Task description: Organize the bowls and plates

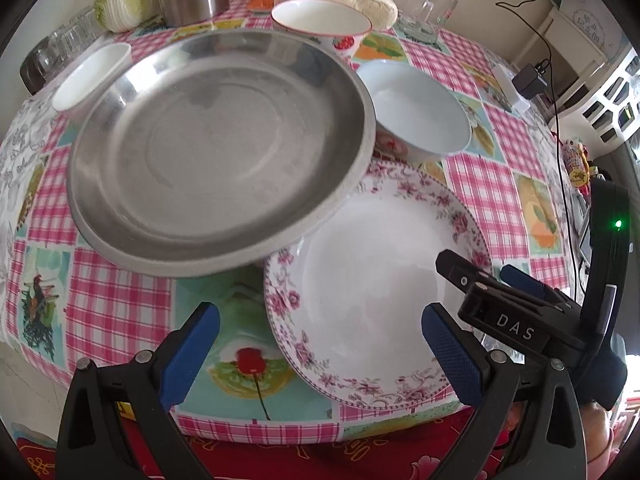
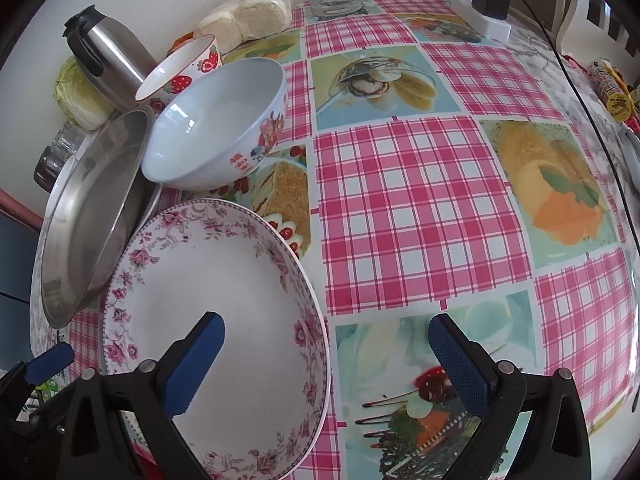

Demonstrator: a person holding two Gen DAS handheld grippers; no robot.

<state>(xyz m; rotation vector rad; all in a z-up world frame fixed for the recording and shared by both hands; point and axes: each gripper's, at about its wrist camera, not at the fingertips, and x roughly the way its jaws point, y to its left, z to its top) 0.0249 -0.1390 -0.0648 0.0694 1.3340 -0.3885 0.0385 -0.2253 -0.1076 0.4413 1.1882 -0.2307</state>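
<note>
Floral plate (image 1: pixel 372 304) beside right gripper (image 1: pixel 472 276) marked "DAS".

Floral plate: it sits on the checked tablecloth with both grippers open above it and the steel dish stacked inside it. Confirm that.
Not quite. The steel dish is not stacked inside the floral plate; it stands beside it, its rim overlapping the plate's far edge, as the left wrist view shows. The rest holds: the plate sits on the checked tablecloth, and the left gripper and right gripper are both open.
</note>
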